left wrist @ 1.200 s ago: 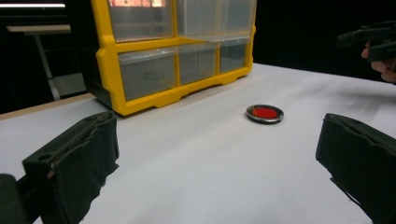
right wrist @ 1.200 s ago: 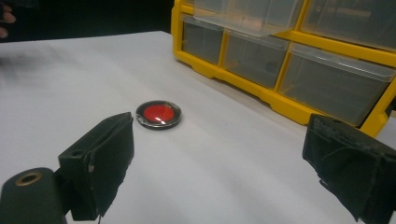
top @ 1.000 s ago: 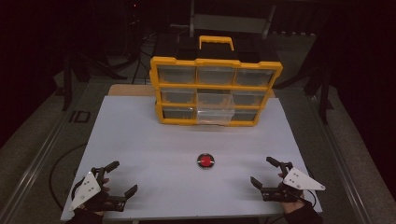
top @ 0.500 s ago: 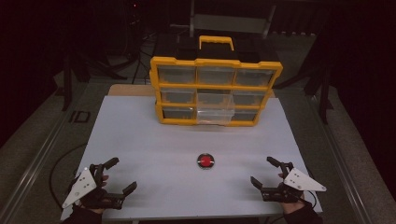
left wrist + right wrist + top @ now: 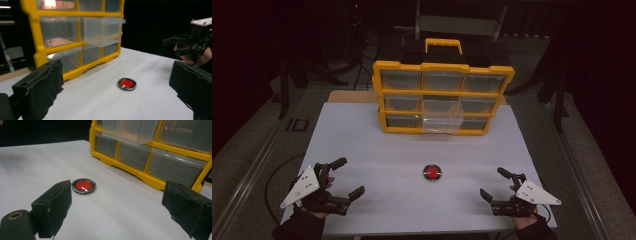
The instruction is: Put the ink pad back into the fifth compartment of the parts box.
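Observation:
A small round red disc with a dark metal rim (image 5: 432, 172) (image 5: 126, 83) (image 5: 83, 185) lies flat on the white table, in front of a yellow drawer organizer (image 5: 443, 97) (image 5: 75, 37) (image 5: 150, 150). The organizer's middle clear drawer (image 5: 442, 114) is pulled partway out. My left gripper (image 5: 343, 177) (image 5: 117, 92) hovers open at the near left, nothing between its fingers. At the near right my right gripper (image 5: 496, 184) (image 5: 120, 212) is open too and holds nothing. Both sit well short of the disc. The right gripper (image 5: 192, 43) also appears far off in the left gripper view.
The white table top (image 5: 362, 145) spreads between the grippers and the organizer. The organizer has a yellow carry handle (image 5: 443, 45) and several clear drawers. Dark floor and stands (image 5: 287, 85) surround the table, with a rail (image 5: 242, 175) along the left side.
My left gripper has drifted slightly left and toward the near edge, tilting a little. The right gripper, the disc and the organizer have stayed put.

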Demonstrator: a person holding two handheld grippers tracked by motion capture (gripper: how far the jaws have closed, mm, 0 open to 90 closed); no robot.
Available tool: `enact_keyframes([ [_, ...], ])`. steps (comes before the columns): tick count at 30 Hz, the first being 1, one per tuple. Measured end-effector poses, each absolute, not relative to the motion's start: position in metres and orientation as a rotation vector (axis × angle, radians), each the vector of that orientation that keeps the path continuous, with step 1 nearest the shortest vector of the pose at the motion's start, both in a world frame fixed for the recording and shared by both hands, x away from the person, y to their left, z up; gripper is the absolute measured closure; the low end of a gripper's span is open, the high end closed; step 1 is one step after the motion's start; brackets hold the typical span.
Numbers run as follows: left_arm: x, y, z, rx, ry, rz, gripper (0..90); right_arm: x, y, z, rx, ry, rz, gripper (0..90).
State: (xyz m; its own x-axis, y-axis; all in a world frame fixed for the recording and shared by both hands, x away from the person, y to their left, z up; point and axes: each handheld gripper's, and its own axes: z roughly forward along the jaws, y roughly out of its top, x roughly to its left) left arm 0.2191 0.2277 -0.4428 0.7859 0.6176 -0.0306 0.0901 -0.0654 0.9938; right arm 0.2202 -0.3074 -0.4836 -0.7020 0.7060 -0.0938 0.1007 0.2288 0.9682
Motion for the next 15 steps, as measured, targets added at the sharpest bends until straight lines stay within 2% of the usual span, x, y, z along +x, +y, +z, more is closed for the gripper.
enact_keyframes([
  [15,0.248,0.186,-0.427,1.661,0.486,0.373,0.0,0.220,-0.306,-0.482,0.736,2.003,1.524,9.0],
])
